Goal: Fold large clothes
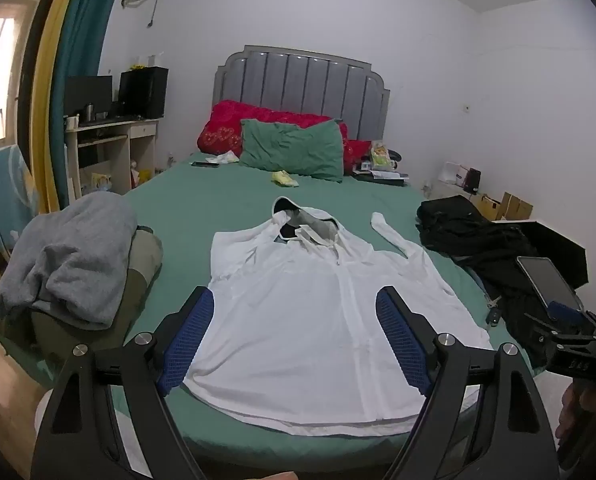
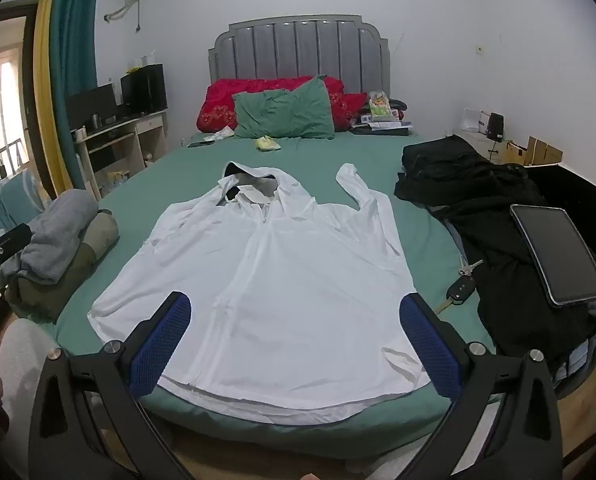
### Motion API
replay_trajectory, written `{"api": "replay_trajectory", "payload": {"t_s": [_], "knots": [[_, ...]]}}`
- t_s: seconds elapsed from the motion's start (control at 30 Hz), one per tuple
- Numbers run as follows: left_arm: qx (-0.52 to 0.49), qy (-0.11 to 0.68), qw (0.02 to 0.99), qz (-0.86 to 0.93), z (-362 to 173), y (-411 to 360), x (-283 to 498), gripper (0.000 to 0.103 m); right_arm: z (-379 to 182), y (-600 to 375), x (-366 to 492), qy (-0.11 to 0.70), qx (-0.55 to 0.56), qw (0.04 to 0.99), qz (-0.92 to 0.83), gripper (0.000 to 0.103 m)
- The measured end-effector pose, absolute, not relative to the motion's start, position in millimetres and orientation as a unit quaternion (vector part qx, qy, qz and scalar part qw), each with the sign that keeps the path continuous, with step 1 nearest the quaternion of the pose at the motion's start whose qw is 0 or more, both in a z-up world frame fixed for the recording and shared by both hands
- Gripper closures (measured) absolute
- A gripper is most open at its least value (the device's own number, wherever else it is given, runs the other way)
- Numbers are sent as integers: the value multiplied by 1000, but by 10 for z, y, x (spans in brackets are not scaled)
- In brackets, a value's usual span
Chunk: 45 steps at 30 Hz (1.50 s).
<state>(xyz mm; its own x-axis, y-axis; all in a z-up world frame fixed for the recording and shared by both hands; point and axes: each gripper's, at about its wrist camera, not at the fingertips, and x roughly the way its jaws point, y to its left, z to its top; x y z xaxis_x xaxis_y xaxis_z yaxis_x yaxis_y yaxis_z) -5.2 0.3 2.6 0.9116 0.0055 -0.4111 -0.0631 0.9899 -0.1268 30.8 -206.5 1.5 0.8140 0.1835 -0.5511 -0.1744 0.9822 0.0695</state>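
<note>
Both tools, the left gripper (image 1: 294, 300) and the right gripper (image 2: 296, 306), each with black arms and blue mesh-textured pads, hang above the near edge of the bed with their jaws spread wide and nothing between them. Beneath them the thin white hooded zip-front jacket (image 2: 266, 280) lies face up and spread flat on the green bedsheet (image 2: 329, 152), hood toward the grey padded headboard (image 2: 298, 48), hem nearest the foot of the bed and overhanging it slightly. One sleeve (image 2: 361, 192) is bent upward beside the hood on the right of the picture; the other sleeve cannot be made out clearly. The cloth looks very light, soft and limp, probably a smooth synthetic that will slide over the sheet and sag from any single pinch, so it is likely to drag and wrinkle rather than keep its shape. A sensible hold would be at doubled or seamed edges, such as the hem corners, the shoulder seams or the sleeve cuff, with both grippers lifting together to carry one side across. To the left a grey folded garment (image 2: 54, 232) rests on an olive one, and to the right a heap of black clothing (image 2: 477, 200) carries a dark tablet (image 2: 557, 256), with a car key (image 2: 459, 290) just beside the jacket's edge, near enough to snag.
</note>
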Motion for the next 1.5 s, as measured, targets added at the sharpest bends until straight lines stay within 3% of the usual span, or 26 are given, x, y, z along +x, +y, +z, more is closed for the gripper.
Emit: {"api": "replay_trajectory", "payload": {"t_s": [1.5], "knots": [[-60,191,980,0,108,-61,-152,17,14,-2089,281,287,14,953,97,1]]}}
